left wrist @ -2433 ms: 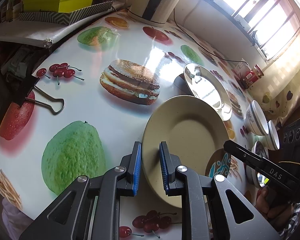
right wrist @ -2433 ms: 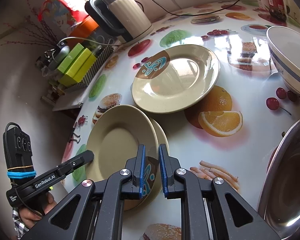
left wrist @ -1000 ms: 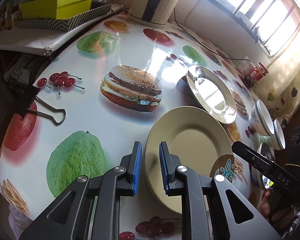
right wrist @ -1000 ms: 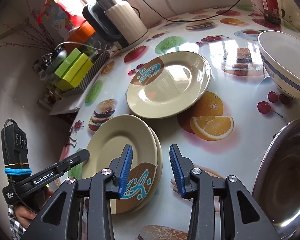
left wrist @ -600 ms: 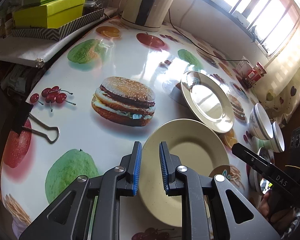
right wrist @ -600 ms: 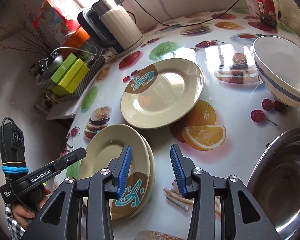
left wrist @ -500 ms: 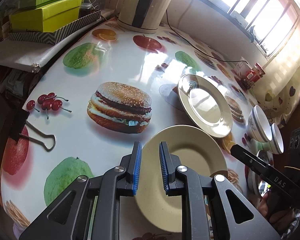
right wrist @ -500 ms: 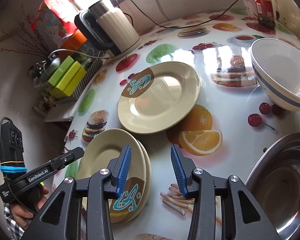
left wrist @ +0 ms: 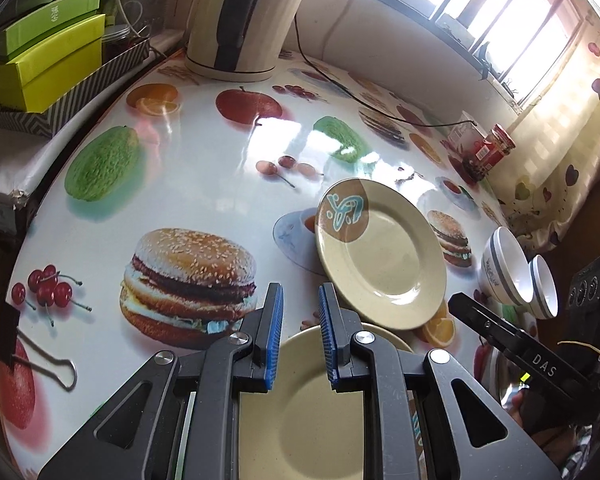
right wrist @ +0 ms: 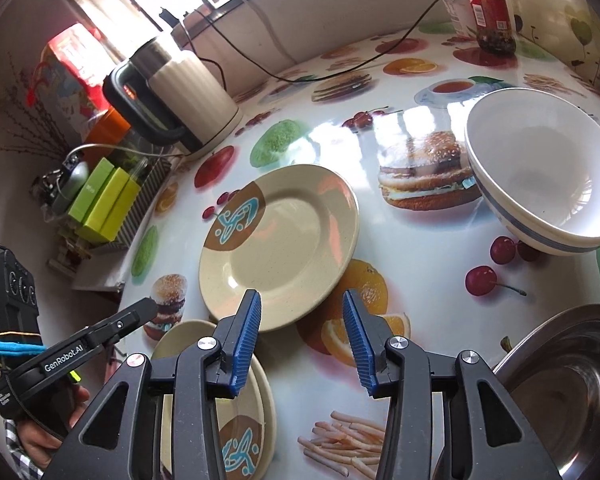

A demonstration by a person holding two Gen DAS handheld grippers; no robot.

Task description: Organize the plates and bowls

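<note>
Ahead on counter, lone plate: stiff, glazed, slippery, breakable; grip at near rim. My right tongs apart, empty; left tongs nearly together, empty.

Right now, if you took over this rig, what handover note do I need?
Left gripper: jaws narrowly apart, empty, over the plate stack.
Right gripper: open, empty, near the single plate.
Done: two plates stacked at the near edge.
Left: put the single plate on the stack, then sort the two white bowls and the steel bowl.
</note>
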